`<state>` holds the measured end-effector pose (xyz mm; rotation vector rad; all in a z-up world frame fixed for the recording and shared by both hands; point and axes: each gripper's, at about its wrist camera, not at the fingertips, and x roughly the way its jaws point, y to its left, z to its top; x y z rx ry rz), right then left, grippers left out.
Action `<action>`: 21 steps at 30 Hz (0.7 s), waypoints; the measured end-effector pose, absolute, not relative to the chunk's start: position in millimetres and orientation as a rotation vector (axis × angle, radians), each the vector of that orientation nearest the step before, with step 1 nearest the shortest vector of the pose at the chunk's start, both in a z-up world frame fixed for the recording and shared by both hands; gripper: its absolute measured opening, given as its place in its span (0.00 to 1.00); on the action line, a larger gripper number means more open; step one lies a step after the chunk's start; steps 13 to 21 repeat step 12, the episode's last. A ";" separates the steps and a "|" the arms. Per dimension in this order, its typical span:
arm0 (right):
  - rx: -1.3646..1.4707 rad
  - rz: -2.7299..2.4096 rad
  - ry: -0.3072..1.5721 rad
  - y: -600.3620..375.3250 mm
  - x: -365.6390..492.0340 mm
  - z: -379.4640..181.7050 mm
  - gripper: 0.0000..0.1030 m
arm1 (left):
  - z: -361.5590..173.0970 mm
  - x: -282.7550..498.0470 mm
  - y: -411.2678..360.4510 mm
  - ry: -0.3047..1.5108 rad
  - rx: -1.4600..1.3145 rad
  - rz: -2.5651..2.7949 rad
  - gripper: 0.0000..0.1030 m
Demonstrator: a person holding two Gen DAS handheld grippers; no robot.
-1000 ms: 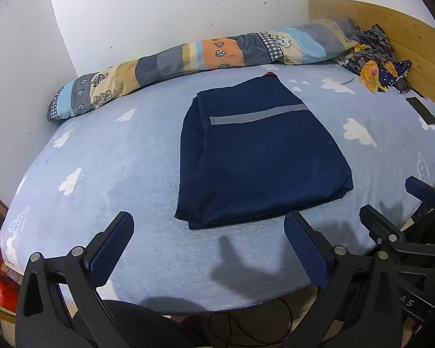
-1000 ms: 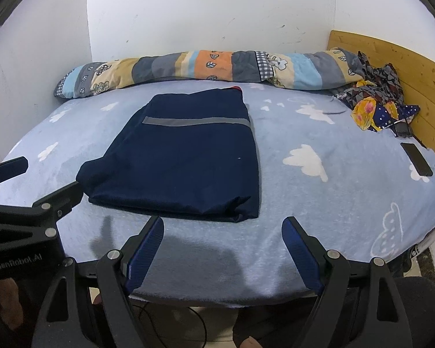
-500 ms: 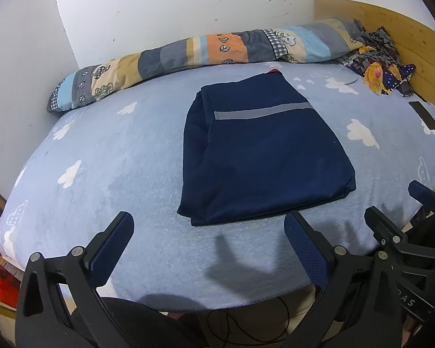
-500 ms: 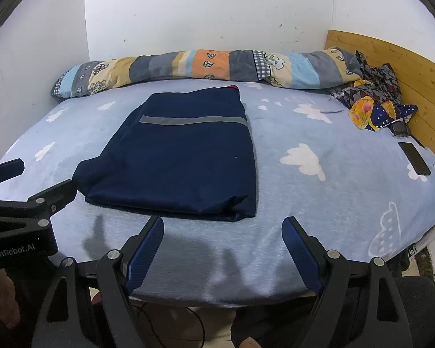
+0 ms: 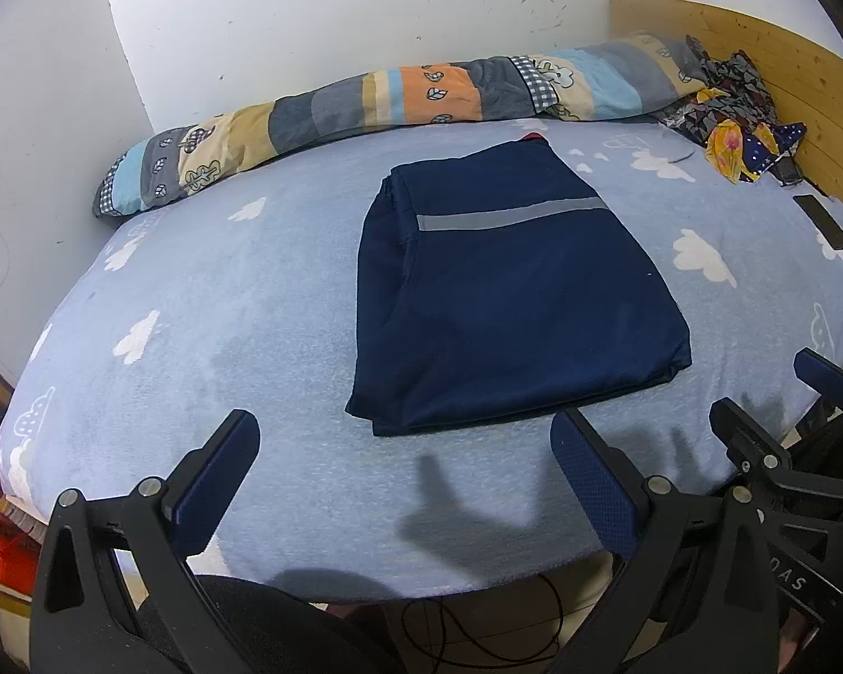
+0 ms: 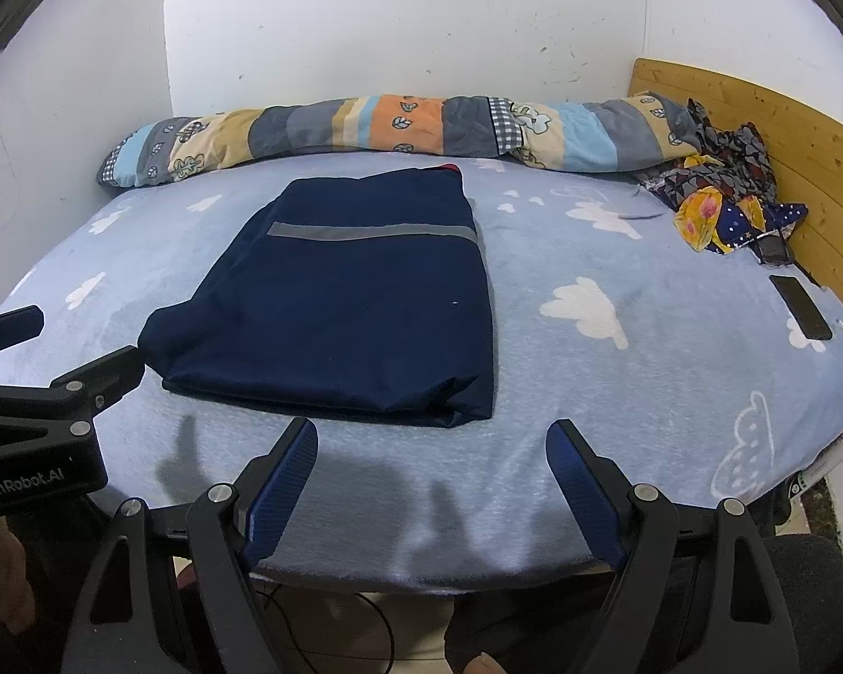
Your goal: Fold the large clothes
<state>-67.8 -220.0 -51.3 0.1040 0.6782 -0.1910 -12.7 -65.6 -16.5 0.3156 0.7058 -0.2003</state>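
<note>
Nearest, both tools are held off the near edge of the bed (image 5: pixel 286 511): the left gripper (image 5: pixel 404 472) and the right gripper (image 6: pixel 430 469) are each spread wide, and nothing is held between the blue pads of either. Just beyond them, the navy garment (image 6: pixel 343 314) is laid flat on the cloud-print cover, close to the near edge and roughly midway between the bed's sides, already brought down to a compact rectangle with a grey stripe (image 6: pixel 365 231) across its far half. The folding is judged to be nearly or wholly done, so the step in hand is best treated as a check and a tidy. The near hem, where several layers are stacked and slightly bulged at the right corner, should be pressed level rather than pinched, since one lifted layer would probably drag the stack open. If another fold is wanted, both near corners should be taken together, with every layer caught, and carried evenly toward the stripe. Farther back, a phone (image 6: pixel 801 306) near the right edge, a heap of patterned cloth (image 6: pixel 719 208) by the wooden headboard (image 6: pixel 758 118) and a rolled quilt (image 6: pixel 365 129) along the far edge are best left untouched.
</note>
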 end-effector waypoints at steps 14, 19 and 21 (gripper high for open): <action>0.122 -0.191 0.677 -231.4 -68.5 -52.0 0.83 | -15.5 -3.2 -49.2 0.740 0.264 -0.184 1.00; 0.122 -0.191 0.677 -231.4 -68.5 -52.0 0.83 | -15.5 -3.2 -49.2 0.740 0.264 -0.184 1.00; 0.122 -0.191 0.677 -231.4 -68.5 -52.0 0.83 | -15.5 -3.2 -49.2 0.740 0.264 -0.184 1.00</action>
